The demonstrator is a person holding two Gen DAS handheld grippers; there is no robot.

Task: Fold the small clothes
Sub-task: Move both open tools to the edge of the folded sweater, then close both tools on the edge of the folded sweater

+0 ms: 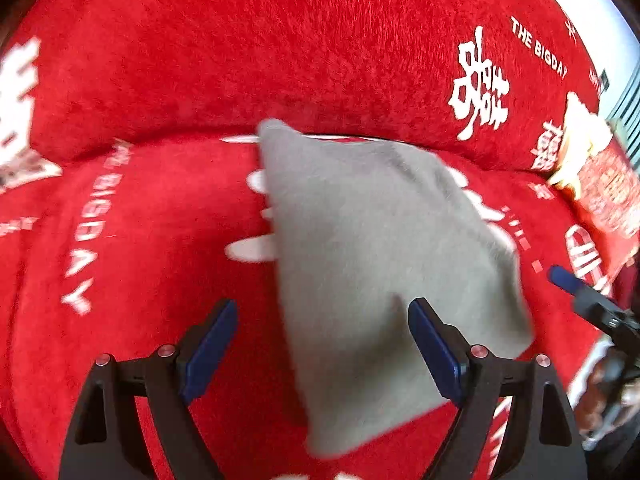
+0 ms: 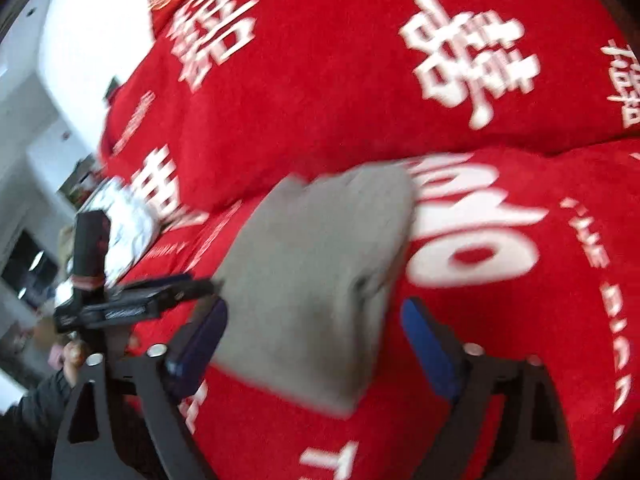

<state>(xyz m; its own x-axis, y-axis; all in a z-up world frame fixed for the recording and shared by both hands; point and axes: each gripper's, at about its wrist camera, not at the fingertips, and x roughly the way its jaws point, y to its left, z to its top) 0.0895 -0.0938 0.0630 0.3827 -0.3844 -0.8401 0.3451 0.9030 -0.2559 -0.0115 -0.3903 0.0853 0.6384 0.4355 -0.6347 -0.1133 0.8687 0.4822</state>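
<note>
Centrally, a folded grey cloth (image 1: 380, 240) lies flat on a red plush cover (image 1: 160, 220) printed with white characters and the words "THE BIGDAY". Cover spreads over a seat and up over a padded back behind it; the cloth's far corner reaches the seam where seat meets back. Left wrist view: left gripper (image 1: 322, 344) hangs over the near part of the cloth, jaws spread wide, blue pads facing each other. Its right-hand pad (image 1: 434, 356) sits in front of the grey fabric, the other over bare red; neither presses on anything, nothing held. Right gripper (image 1: 576, 288) enters at that view's right edge, one blue-tipped finger (image 1: 560, 276) just beside the cloth's right edge, apart from it. Right wrist view, blurred: right gripper (image 2: 314, 340) likewise stands wide, the cloth's near layered edge (image 2: 360, 288) lying between and beyond its pads without either pad pressing on it. Left gripper shows at that view's left as a black frame with a camera mount, its fingers (image 2: 160, 292) reaching to the cloth's left edge; contact cannot be judged through the blur. A dark sleeve (image 2: 36, 400) and part of a hand (image 2: 72, 356) show lower left. Red-and-gold patterned cushion (image 1: 600, 188) rests on the seat at the far right of the left view, well apart from the cloth.
</note>
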